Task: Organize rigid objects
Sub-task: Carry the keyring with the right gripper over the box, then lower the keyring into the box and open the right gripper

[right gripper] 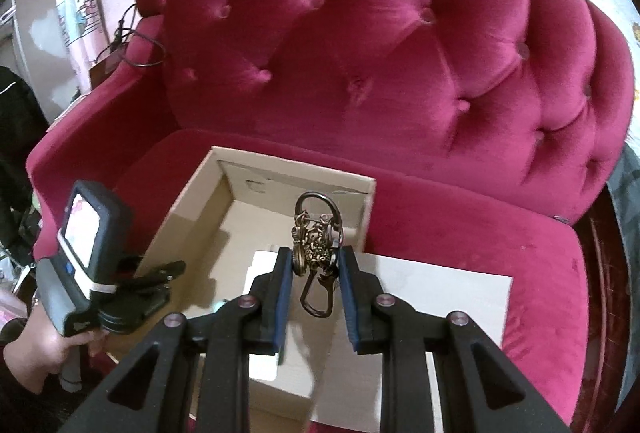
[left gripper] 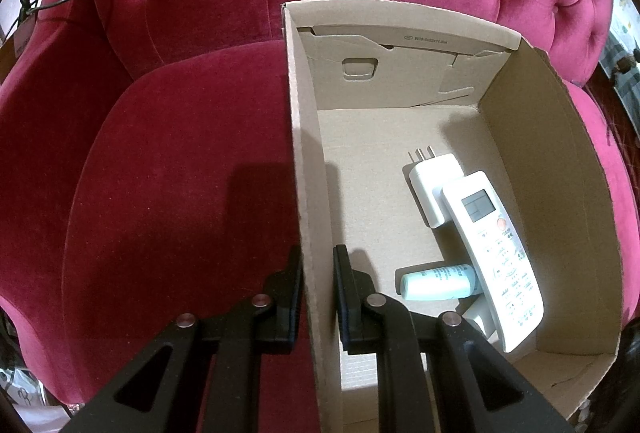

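Note:
An open cardboard box (left gripper: 308,161) sits on a red velvet sofa. In it lie a white remote control (left gripper: 494,245), a white plug adapter (left gripper: 430,181) and a pale blue tube (left gripper: 438,283). My left gripper (left gripper: 317,289) is shut on the box's left wall, one finger on each side of it. My right gripper (right gripper: 314,269) is shut on a brass keychain (right gripper: 316,241) with a ring and a clip, and holds it above the box (right gripper: 200,185). The left gripper (right gripper: 160,273) also shows in the right wrist view at the box's left wall.
The sofa seat (left gripper: 180,161) spreads left of the box and its tufted back (right gripper: 360,53) rises behind. A white flap or sheet (right gripper: 440,297) lies by the box's right side. A black cable (right gripper: 136,33) hangs over the sofa's left arm.

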A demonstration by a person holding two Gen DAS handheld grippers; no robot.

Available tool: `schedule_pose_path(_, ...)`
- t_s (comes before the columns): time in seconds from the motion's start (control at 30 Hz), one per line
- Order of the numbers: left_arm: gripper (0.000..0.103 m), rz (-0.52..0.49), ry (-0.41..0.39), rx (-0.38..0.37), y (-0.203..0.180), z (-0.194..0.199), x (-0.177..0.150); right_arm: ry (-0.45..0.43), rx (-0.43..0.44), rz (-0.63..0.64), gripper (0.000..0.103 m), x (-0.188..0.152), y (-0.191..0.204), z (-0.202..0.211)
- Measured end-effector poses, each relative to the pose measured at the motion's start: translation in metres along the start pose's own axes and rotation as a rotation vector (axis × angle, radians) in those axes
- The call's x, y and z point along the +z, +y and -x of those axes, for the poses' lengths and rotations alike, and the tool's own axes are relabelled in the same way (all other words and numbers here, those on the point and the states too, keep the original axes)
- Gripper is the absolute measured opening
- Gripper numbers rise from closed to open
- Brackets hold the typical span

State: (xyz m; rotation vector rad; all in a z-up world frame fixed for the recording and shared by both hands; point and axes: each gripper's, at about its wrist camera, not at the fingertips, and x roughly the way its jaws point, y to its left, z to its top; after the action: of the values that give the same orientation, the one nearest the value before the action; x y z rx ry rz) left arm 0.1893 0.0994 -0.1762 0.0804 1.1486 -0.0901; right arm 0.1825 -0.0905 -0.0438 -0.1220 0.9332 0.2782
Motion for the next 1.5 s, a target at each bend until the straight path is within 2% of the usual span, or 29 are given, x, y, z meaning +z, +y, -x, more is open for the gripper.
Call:
schedule_pose_path(0.6,0.016,0.000,-0.002,-0.010,0.004,-0.001,-0.001,0.087,0.105,0.059,0.023,-0.019,0.057,-0.051)
schedule_pose_path(1.17,0.016,0.004,0.000,-0.022,0.008,-0.002,0.000,0.211,0.140,0.050,0.024,-0.043,0.071,-0.110)
schedule_pose_path(1.5,0.016,0.001,0.000,-0.021,0.009,-0.002,0.000,0.242,0.146,0.040,0.024,-0.050,0.072,-0.126)
